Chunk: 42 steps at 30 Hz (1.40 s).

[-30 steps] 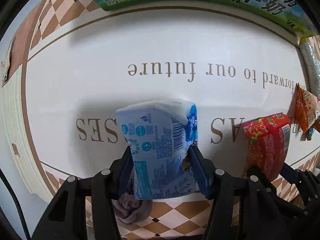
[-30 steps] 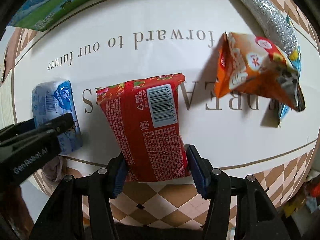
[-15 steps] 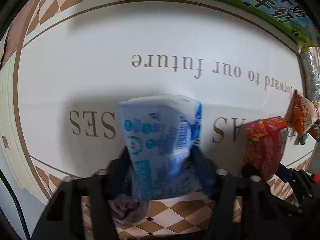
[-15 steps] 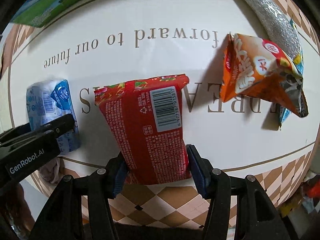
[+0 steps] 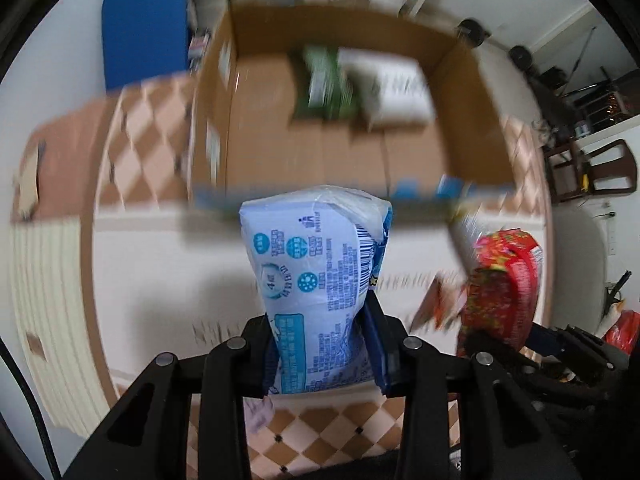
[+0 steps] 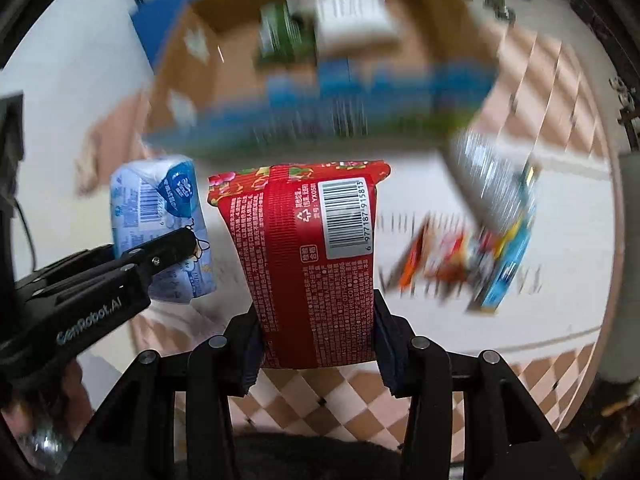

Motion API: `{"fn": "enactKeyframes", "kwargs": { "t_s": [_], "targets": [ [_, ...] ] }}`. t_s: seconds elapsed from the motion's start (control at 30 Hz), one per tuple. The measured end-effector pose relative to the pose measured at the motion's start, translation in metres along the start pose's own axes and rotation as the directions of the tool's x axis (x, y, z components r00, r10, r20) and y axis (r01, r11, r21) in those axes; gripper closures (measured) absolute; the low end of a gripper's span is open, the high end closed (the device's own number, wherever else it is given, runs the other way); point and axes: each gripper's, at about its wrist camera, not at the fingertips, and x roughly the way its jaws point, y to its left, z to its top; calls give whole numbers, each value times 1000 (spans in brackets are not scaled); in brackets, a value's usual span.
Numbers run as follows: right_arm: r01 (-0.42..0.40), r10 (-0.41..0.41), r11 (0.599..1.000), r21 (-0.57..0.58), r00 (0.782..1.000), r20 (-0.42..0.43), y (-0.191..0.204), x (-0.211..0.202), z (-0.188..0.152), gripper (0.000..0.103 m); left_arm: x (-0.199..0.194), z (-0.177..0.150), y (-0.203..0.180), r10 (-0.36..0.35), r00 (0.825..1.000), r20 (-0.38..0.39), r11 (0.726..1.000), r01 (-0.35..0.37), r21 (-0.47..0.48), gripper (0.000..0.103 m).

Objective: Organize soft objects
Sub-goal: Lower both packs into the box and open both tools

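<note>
**Both tongs loaded, raised over the desk in front of the carton**

White desk [image 5: 160, 272] with a checkered brown-and-cream border fills the lower field of both wrist views; background is motion-blurred.

Left tongs [image 5: 324, 356]: clenched on the lower part of a blue-and-white soft pack [image 5: 316, 276]. Pack stands upright between the blue pads, its top clear of the fingers and off the desk surface. In the right wrist view the same tongs enter from the left, gripping that pack from the side.

Right tongs [image 6: 318, 344]: clamped on a red soft pack [image 6: 316, 256], barcode facing the camera, upright, held beside the blue one and apart from it.

Open cardboard box [image 5: 280, 140] sits beyond the desk's far edge. Inside it: a green packet [image 5: 324, 84] and a white packet [image 5: 396, 92], side by side near the far wall; labels unreadable.

Blurred snack bags [image 6: 472, 256] lie on the desk at right.
</note>
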Motion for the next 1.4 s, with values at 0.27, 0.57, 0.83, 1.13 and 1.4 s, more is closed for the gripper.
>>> {"fn": "enactKeyframes", "kwargs": {
  "t_s": [0.27, 0.57, 0.83, 1.13, 1.4],
  "targets": [
    [33, -32, 999, -7, 994, 109, -7, -46, 112, 53, 19, 138, 19, 111, 993, -44, 993, -112, -22, 69],
    [33, -31, 999, 16, 997, -69, 7, 47, 186, 53, 97, 217, 29, 167, 961, -220, 986, -164, 31, 69],
    [-80, 91, 994, 69, 978, -187, 22, 104, 201, 53, 132, 243, 38, 186, 936, -299, 982, -182, 41, 66],
    [-151, 164, 986, 67, 948, -273, 33, 136, 212, 24, 121, 248, 43, 92, 947, -308, 995, -97, -3, 30],
    [1, -2, 1000, -9, 983, -183, 30, 101, 216, 0, 73, 234, 35, 121, 978, -171, 993, -119, 20, 6]
  ]
}}
